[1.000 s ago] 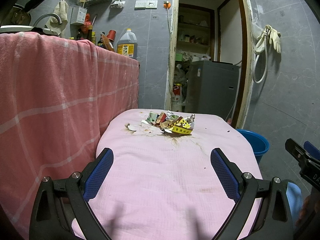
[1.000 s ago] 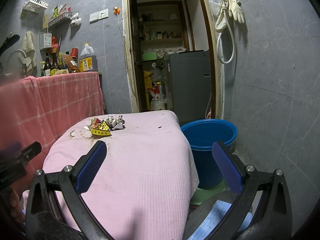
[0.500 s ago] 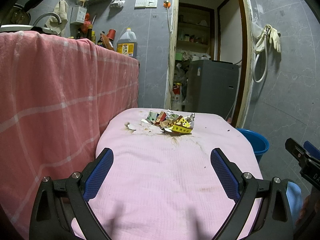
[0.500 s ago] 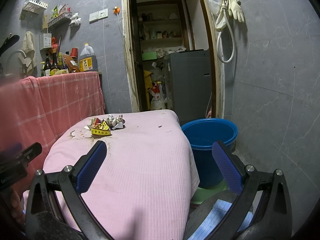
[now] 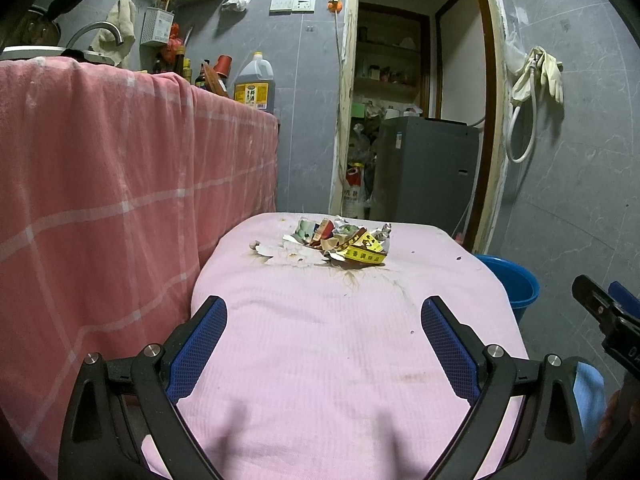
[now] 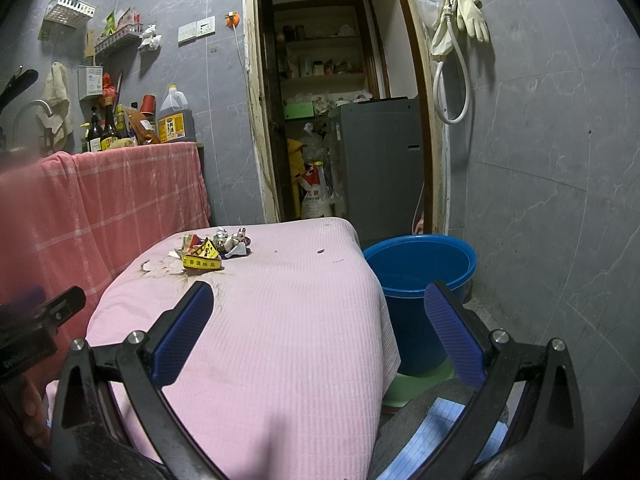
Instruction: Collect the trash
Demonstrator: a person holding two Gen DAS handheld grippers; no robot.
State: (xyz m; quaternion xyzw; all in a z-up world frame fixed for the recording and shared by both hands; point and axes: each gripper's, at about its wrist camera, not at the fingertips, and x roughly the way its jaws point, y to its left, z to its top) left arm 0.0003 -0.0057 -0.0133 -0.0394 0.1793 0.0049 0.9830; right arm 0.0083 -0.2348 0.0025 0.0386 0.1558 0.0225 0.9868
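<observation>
A pile of crumpled wrappers and torn paper (image 5: 340, 244), with a yellow wrapper in front, lies at the far end of a table covered in pink cloth (image 5: 320, 352). It also shows in the right wrist view (image 6: 208, 254). A blue bucket (image 6: 420, 276) stands on the floor by the table's right side; its rim shows in the left wrist view (image 5: 512, 280). My left gripper (image 5: 324, 336) is open and empty above the near part of the table. My right gripper (image 6: 320, 324) is open and empty near the table's right edge.
A counter draped in a pink checked cloth (image 5: 120, 200) rises on the left, with bottles and an oil jug (image 5: 254, 88) on top. A grey appliance (image 5: 424, 172) stands in the doorway behind. A grey tiled wall (image 6: 560, 200) runs along the right.
</observation>
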